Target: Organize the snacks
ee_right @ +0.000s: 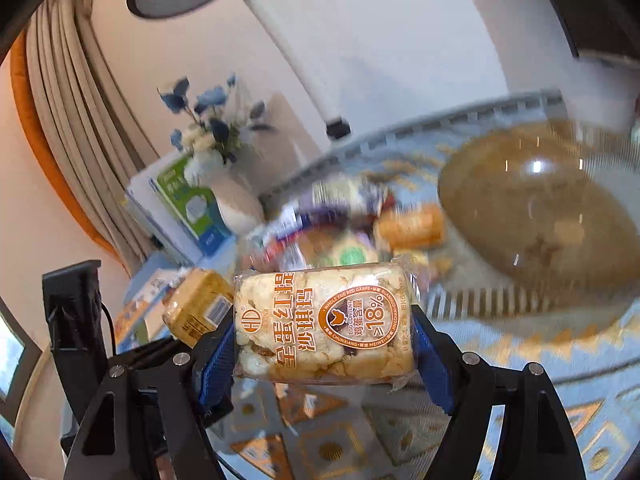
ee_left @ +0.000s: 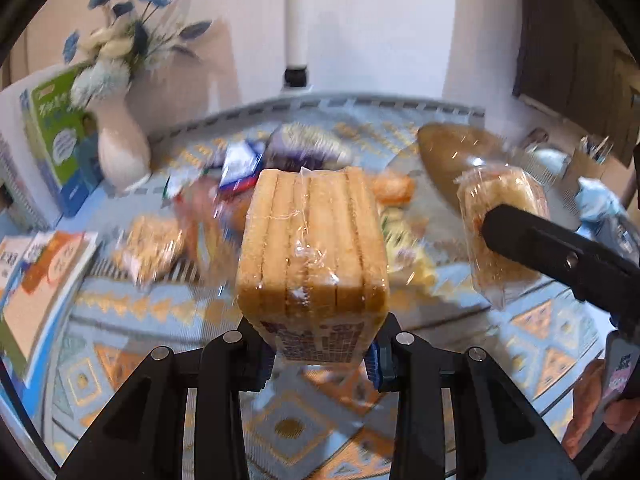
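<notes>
Clearly both grippers are loaded and off the table. At the bottom of the left wrist view, the left gripper point(ee_left: 320, 354) has its jaws pinched close together on the lower end of a wrapped stack of toast slices point(ee_left: 314, 248), which stands up tall above the pads. In the right wrist view, the right gripper point(ee_right: 324, 354) has its jaws set wide, blue pads pressing both ends of a sachima cake pack point(ee_right: 326, 326) that lies crosswise between them.

The toast looks the riskier hold: gripped only at its base, in slick film, it could tip or slide out if the hand swings. The two loads also hang near each other at the right of the left view, so a careless turn might knock one against the other.

Beyond them, mid-frame, a blurred snack pile point(ee_left: 248, 200) covers the patterned tablecloth point(ee_left: 540, 320). A brown glass bowl point(ee_right: 536, 216) sits at the right, well apart from the grippers, with open cloth before it. A white vase point(ee_left: 120, 148) stands at the upper left and books point(ee_left: 44, 264) line the left edge, leaving little room there.
</notes>
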The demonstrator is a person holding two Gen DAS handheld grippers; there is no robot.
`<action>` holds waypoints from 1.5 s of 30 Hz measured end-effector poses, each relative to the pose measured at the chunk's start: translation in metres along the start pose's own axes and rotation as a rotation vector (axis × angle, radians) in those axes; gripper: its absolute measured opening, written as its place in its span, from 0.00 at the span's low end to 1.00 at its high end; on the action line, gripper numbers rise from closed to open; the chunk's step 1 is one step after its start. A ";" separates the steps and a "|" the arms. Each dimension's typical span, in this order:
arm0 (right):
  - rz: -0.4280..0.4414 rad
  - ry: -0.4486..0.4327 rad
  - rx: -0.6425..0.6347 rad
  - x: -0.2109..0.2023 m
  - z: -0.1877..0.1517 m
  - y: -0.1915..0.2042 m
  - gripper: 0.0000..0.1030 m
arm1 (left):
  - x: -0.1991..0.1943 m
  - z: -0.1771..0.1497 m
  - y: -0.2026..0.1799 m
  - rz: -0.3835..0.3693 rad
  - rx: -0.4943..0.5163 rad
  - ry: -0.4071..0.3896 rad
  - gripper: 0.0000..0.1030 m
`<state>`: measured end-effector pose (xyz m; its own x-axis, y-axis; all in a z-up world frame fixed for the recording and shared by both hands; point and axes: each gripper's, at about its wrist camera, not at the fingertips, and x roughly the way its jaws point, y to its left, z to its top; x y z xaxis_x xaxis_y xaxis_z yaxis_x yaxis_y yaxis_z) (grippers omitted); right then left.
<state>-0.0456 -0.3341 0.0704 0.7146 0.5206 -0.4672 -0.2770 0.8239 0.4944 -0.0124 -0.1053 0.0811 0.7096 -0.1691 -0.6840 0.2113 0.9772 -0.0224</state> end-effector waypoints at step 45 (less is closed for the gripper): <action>-0.350 -0.002 0.224 -0.011 0.120 -0.144 0.94 | 0.093 0.110 -0.128 -0.123 0.243 0.135 0.96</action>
<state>0.0633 -0.4854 0.0926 0.7421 0.2170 -0.6342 0.1297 0.8818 0.4534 0.1010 -0.2599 0.1003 0.5761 -0.2501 -0.7781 0.4564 0.8882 0.0524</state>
